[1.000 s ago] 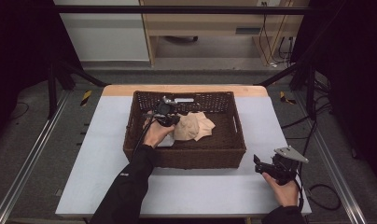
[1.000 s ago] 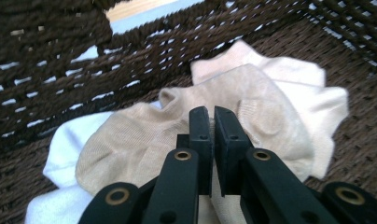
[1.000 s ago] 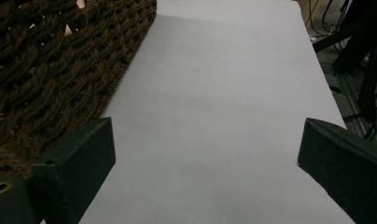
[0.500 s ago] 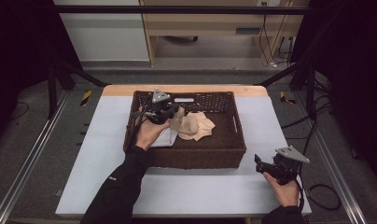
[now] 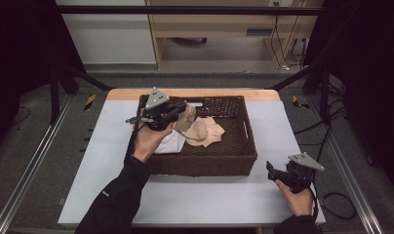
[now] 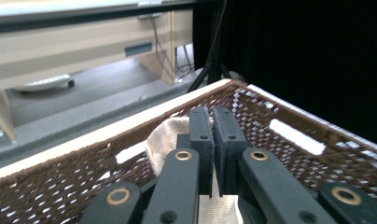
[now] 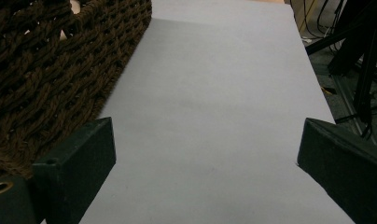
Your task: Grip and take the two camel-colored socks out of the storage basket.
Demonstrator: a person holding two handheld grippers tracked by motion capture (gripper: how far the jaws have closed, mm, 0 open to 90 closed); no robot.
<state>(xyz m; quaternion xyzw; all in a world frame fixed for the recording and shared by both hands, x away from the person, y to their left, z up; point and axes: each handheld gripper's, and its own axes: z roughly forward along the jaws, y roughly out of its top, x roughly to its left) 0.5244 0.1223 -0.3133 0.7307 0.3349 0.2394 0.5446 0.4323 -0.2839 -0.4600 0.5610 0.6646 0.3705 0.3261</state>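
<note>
A dark woven basket (image 5: pixel 248 146) stands on the table and holds a beige cloth (image 5: pixel 207 131) and a white cloth (image 5: pixel 168 144). My left gripper (image 5: pixel 183 109) is raised over the basket's left side, shut on a pulled-up edge of the beige cloth. In the left gripper view the jaws (image 6: pixel 212 116) are pressed together, the cloth (image 6: pixel 165 137) bunches behind and under them, and the basket's far wall (image 6: pixel 280 114) lies beyond. My right gripper (image 5: pixel 272 171) rests low by the basket's front right corner, open and holding nothing (image 7: pixel 205 140).
The pale grey table top (image 7: pixel 214 84) stretches ahead of the right gripper, with the basket's side wall (image 7: pixel 46 70) at its left. Black frame posts (image 5: pixel 56 87) and cables (image 5: pixel 331 131) stand off the table's sides. A wooden shelf (image 5: pixel 219 24) is behind.
My left gripper has risen and drawn back toward the basket's left side, lifting an edge of the beige cloth with it. The right gripper has stayed put.
</note>
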